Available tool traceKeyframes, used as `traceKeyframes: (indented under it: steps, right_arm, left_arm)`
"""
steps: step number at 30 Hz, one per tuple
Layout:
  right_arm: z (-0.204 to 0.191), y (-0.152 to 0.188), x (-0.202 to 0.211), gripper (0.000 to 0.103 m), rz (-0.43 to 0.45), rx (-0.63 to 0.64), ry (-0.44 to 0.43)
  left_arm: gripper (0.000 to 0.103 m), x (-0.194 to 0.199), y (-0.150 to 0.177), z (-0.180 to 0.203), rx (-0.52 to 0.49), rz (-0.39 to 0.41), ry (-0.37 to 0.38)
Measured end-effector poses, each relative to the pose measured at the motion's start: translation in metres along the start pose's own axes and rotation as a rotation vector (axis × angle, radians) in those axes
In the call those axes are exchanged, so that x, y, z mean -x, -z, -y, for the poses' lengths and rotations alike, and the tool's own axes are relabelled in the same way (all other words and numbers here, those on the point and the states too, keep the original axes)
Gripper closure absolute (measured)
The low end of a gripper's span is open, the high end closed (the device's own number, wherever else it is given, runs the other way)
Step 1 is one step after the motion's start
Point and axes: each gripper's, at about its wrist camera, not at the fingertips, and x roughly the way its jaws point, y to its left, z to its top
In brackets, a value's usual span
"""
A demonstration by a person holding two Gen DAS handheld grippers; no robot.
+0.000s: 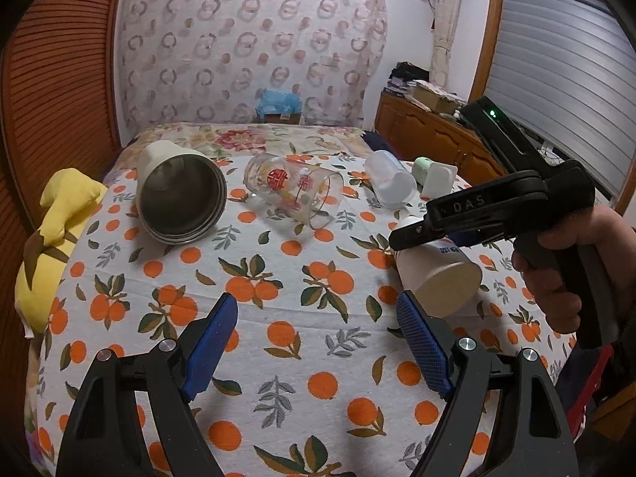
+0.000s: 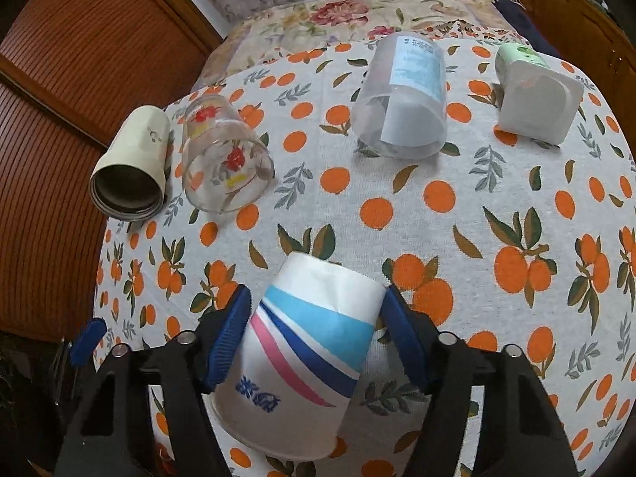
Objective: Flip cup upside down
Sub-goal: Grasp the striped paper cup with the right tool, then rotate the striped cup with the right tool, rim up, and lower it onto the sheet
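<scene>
A white paper cup (image 2: 306,353) with blue and pink stripes lies tilted between the fingers of my right gripper (image 2: 316,334), its base pointing away from the camera. The left pad (image 2: 232,334) touches the cup; a small gap shows beside the right pad (image 2: 405,338). In the left wrist view the same cup (image 1: 439,274) sits under the right gripper (image 1: 409,234), its mouth toward the camera. My left gripper (image 1: 318,338) is open and empty above the tablecloth, left of the cup.
On the orange-print tablecloth (image 1: 278,278) lie a beige metal-lined cup (image 1: 179,194), a clear glass with red print (image 1: 294,190), a translucent plastic cup (image 1: 391,183) and a small white-green container (image 1: 433,179). A yellow cushion (image 1: 55,238) sits at the left edge.
</scene>
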Motion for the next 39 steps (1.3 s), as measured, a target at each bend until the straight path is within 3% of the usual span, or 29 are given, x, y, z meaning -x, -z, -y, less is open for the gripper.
traceKeyframes:
  steps: [7, 12, 22, 28, 39]
  right_arm:
    - [0.001, -0.003, 0.018, 0.041, 0.113, 0.082, -0.024]
    - [-0.011, -0.004, 0.035, 0.042, 0.245, 0.187, -0.016]
    - [-0.036, 0.007, 0.041, 0.042, 0.488, 0.414, 0.121]
    - [-0.037, 0.006, 0.029, 0.042, 0.522, 0.46, 0.181]
    - [-0.034, 0.034, 0.037, 0.045, 0.544, 0.451, 0.165]
  left_arm:
    - [0.024, 0.0, 0.001, 0.001, 0.0, -0.004, -0.005]
    - [0.024, -0.001, 0.003, -0.001, 0.003, -0.01, -0.011]
    - [0.024, -0.006, 0.009, -0.002, -0.004, -0.023, -0.024]
    - [0.024, -0.006, 0.008, 0.0, -0.006, -0.023, -0.027]
    - [0.024, -0.005, 0.007, 0.0, -0.013, -0.014, -0.034]
